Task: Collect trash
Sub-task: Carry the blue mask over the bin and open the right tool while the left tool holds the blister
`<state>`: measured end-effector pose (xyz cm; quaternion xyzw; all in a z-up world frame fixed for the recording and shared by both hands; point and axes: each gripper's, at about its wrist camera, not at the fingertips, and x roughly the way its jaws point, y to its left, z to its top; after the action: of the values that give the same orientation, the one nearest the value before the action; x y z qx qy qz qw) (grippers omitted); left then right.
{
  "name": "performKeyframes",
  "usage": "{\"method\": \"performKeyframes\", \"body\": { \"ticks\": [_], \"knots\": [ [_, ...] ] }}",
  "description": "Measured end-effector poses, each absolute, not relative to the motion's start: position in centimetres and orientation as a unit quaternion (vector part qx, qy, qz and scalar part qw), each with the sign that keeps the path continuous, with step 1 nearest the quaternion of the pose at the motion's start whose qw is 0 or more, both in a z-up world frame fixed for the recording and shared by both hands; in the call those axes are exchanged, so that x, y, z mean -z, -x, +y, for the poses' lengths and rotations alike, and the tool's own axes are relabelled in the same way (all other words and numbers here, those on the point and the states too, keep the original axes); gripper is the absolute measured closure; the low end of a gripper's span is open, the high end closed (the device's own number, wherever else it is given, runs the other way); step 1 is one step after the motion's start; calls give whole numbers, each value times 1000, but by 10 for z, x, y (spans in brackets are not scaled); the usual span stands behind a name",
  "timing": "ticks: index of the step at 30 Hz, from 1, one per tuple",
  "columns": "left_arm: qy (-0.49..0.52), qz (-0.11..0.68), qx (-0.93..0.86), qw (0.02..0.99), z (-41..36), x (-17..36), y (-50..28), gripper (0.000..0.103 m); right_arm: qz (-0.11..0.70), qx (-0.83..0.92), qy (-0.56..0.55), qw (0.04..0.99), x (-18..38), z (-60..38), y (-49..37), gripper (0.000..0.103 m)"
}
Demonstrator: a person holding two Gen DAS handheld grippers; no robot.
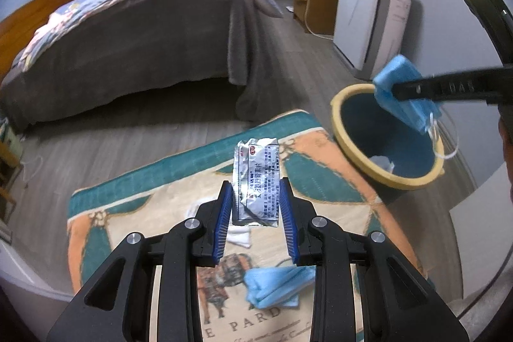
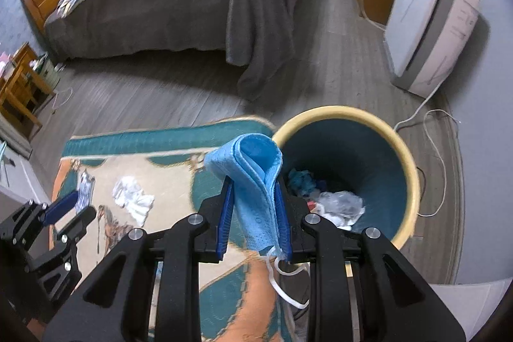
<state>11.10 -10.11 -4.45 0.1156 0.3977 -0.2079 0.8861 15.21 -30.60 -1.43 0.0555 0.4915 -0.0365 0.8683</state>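
Beside the patterned rug [image 1: 179, 188], at its far right, stands the yellow-rimmed bin [image 2: 413, 169], already holding some rubbish. The right gripper [image 2: 253, 204] has its fingers narrowed on a folded blue mask [image 2: 256, 181] close to the near left rim; released from there, the mask could catch on the rim or drop onto the rug, and its dangling ear loop [image 2: 282, 281] might snag a finger. The left gripper [image 1: 256, 207] pinches a foil sachet [image 1: 256, 178] above mid-rug, well short of the bin; the slick, thin foil could slip free on the way. Another blue mask [image 1: 275, 284] and a white tissue [image 2: 131, 194] lie on the rug uncollected.
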Motion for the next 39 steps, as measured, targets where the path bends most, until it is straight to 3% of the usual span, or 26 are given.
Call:
{"method": "performKeyframes", "body": {
  "ticks": [23, 39],
  "knots": [
    [-197, 392, 297, 848, -198, 64, -77, 72, 493, 103, -91, 859, 33, -410, -144, 79],
    [-185, 428, 351, 812, -271, 88, -89, 72, 524, 128, -131, 832, 72, -450, -148, 79]
  ]
}}
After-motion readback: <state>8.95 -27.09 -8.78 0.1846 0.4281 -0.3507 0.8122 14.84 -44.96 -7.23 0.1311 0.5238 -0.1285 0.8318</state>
